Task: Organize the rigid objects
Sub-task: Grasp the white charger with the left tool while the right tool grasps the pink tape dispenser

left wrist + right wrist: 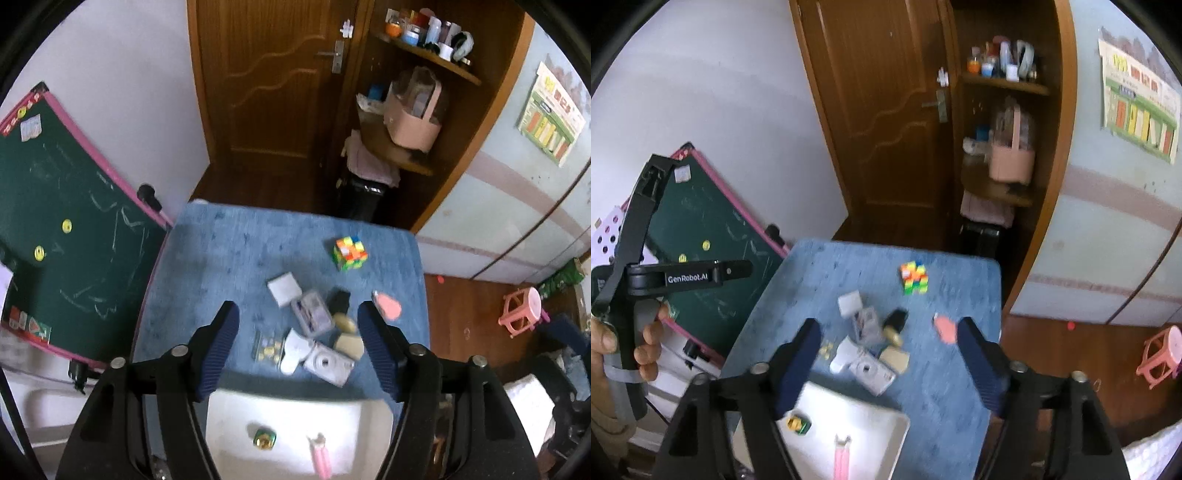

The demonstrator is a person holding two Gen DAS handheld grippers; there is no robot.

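Note:
A blue table (221, 258) holds a colourful puzzle cube (351, 253), a white box (283, 288), a clear case (312, 312), a black item (339, 300), a pink piece (388, 305), a silver toy camera (328, 363), tan blocks (349, 345) and a small packet (266, 349). A white tray (295, 410) at the near edge holds a green-gold item (264, 438) and a pink stick (320, 458). My left gripper (298, 312) is open and empty above the pile. My right gripper (888, 330) is open and empty above the same pile, near the camera (871, 371), cube (915, 277) and tray (879, 421).
A green chalkboard (70, 229) leans at the table's left. A wooden door (273, 81) and shelves with a pink basket (413, 122) stand behind. A pink stool (521, 310) is on the floor to the right. The left hand-held gripper's handle (631, 280) shows in the right wrist view.

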